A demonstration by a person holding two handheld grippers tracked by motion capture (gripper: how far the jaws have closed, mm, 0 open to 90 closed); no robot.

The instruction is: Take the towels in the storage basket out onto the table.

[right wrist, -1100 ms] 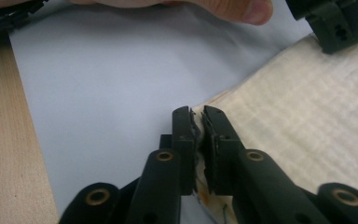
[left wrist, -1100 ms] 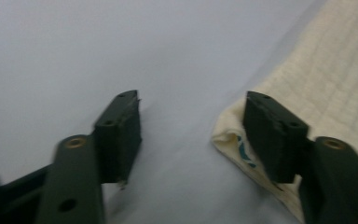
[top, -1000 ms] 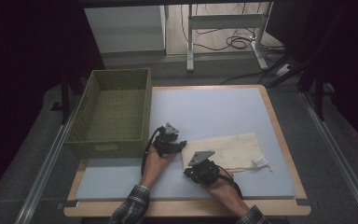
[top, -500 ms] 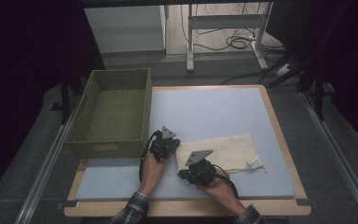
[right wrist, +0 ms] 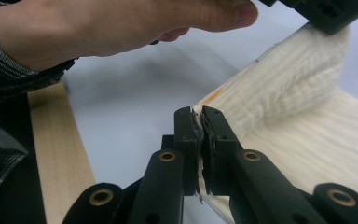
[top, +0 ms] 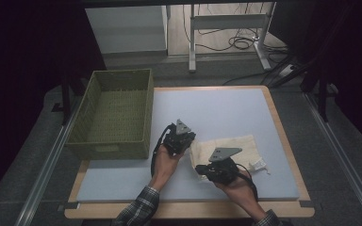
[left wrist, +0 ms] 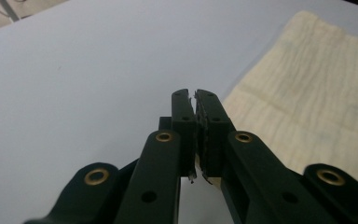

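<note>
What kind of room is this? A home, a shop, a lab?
Probably a lab or test workshop: a person works a cloth with handheld grippers, left and right, on a padded table, with cables on the floor behind and a basket alongside.

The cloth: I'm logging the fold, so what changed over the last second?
The cloth's left edge has been lifted and drawn rightward by both tongs, left and right, shortening it. The basket stayed put.
</note>
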